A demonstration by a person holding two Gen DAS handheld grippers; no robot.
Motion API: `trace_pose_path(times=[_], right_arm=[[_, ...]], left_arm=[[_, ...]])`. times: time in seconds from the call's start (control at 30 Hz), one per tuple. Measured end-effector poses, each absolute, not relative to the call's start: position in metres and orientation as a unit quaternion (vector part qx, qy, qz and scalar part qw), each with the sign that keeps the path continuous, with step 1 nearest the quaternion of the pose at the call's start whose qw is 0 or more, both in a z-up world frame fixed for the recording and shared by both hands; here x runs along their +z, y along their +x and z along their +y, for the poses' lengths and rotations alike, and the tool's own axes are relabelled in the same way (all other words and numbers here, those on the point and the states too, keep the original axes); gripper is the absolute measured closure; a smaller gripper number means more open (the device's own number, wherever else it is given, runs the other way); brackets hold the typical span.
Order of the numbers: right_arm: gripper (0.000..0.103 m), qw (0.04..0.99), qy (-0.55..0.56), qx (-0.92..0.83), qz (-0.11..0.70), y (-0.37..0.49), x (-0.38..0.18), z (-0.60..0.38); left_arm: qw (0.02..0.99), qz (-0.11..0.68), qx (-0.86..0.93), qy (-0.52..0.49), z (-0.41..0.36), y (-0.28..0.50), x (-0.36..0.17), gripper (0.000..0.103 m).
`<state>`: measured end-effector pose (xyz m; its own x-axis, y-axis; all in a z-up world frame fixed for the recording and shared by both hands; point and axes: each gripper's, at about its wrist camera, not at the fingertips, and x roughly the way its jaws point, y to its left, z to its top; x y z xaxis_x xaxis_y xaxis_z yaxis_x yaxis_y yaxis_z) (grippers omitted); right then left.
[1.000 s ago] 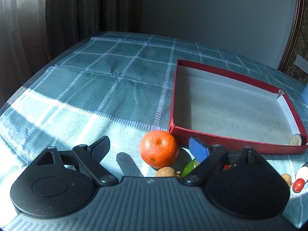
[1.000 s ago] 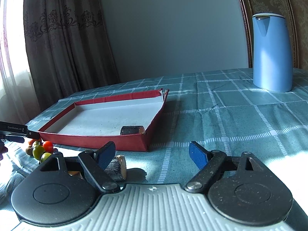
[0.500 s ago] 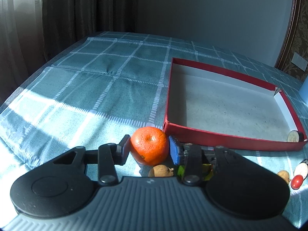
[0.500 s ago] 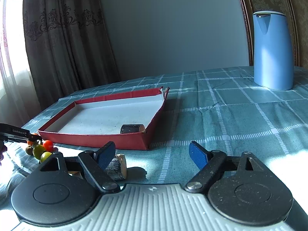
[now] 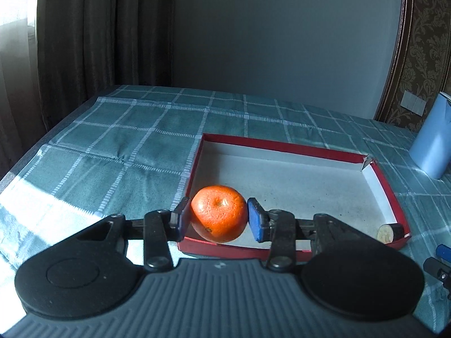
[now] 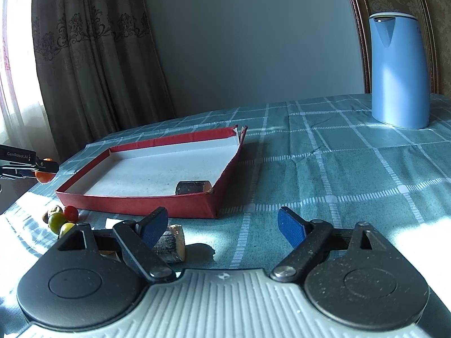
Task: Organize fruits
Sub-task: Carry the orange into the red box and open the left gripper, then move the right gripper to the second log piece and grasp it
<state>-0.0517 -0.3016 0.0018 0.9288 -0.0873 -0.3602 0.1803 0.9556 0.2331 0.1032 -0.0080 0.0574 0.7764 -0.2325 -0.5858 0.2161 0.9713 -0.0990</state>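
Left gripper (image 5: pixel 219 219) clamps my orange (image 5: pixel 219 213) above the red tray (image 5: pixel 387 188) edge, ready to drop; right gripper (image 6: pixel 222 226) waits wide, empty.

orange (image 5: pixel 218 214): dimpled, glossy peel | tray (image 6: pixel 135 209): red paper-covered card, matt, white speckled lining, one corner torn | cloth (image 5: pixel 126 140): woven teal check, matt, creased | jug (image 6: pixel 400 70): smooth blue plastic, satin | left gripper (image 5: pixel 218 219): black matt plastic, blue rubbery pads | log piece (image 6: pixel 172 242): rough bark, pale cut end
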Motion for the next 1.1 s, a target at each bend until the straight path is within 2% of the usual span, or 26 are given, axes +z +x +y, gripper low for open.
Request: trace_pose_path(times=[0.4, 0.43, 0.5, 0.73, 0.77, 1.1], right_arm=[[0.017, 0.972, 0.133, -0.066, 0.18, -0.051, 0.001, -0.303], [0.017, 0.972, 0.134, -0.066, 0.18, -0.05, 0.001, -0.303], [0.017, 0.972, 0.136, -0.066, 0.18, -0.051, 0.0, -0.303], [0.017, 0.971, 0.151, -0.067, 0.17, -0.054, 0.0, -0.309], [0.017, 0.972, 0.152, -0.067, 0.167, -0.055, 0.0, -0.309], [0.017, 0.98, 0.095, -0.074, 0.16, -0.058, 0.005, -0.287]], left_arm=[[0.938, 0.333, -0.101, 0.003, -0.019, 0.125, 0.027, 0.062], [0.94, 0.326, -0.098, 0.004, -0.019, 0.121, 0.029, 0.059], [0.948, 0.305, -0.093, 0.008, -0.016, 0.111, 0.036, 0.035], [0.97, 0.227, -0.08, -0.021, 0.015, 0.05, 0.061, 0.003], [0.973, 0.218, -0.07, -0.026, 0.02, 0.04, 0.06, 0.0], [0.982, 0.18, -0.034, -0.038, 0.03, -0.016, 0.024, 0.0]])
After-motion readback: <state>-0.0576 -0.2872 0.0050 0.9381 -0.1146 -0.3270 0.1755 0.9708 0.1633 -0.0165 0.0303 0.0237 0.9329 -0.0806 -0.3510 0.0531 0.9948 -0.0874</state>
